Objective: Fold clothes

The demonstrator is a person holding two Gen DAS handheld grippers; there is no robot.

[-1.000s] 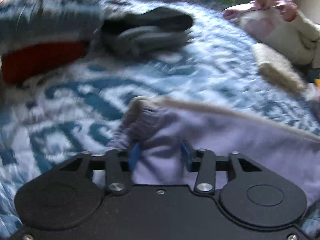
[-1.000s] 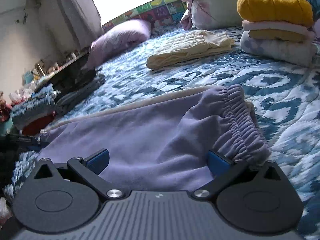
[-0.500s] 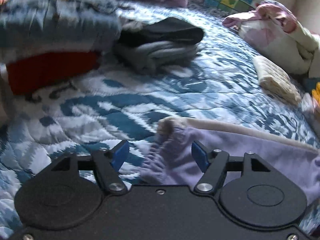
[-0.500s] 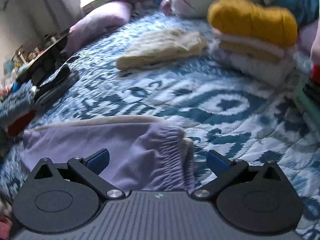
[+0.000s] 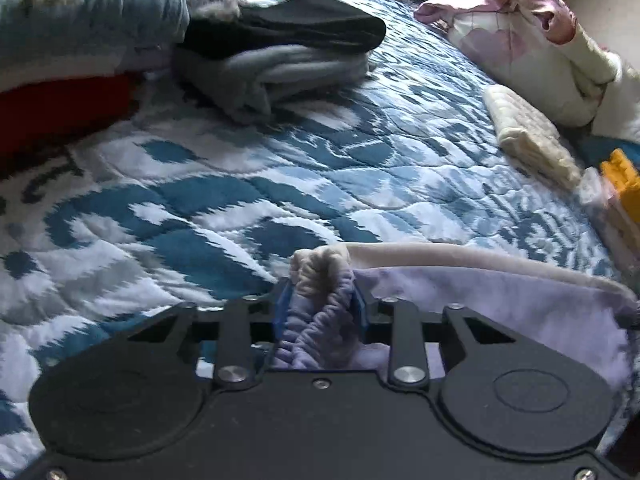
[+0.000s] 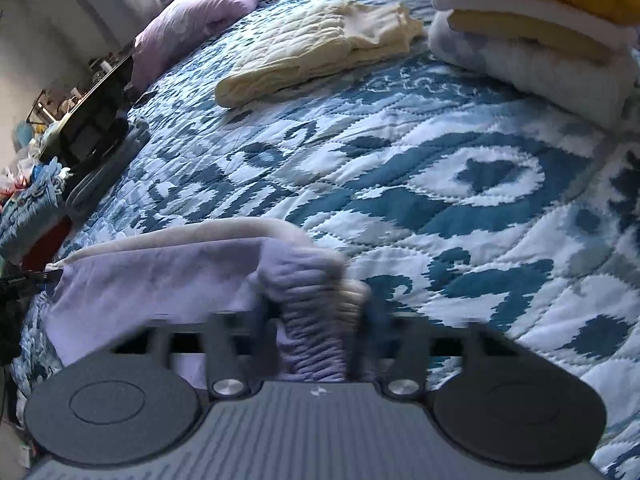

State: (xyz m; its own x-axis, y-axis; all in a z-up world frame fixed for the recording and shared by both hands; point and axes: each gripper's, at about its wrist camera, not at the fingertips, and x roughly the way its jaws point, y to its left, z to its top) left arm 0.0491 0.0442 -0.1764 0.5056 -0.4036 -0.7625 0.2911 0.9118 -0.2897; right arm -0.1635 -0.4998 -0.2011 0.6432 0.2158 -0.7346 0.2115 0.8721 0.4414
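Lavender garment (image 5: 500,300) in both closing tools

Lavender garment (image 5: 500,304) with cream lining on blue-and-white patterned quilt (image 5: 280,168).

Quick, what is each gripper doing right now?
Left gripper: closing on the lilac garment's gathered cuff.
Right gripper: closing on its other gathered cuff.

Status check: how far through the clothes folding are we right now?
Done: folded stacks sit on the quilt, a yellow-topped pile and a cream piece. In hand: left gripper and right gripper are closing on the lavender garment's gathered ends. Left: folding and stacking it.
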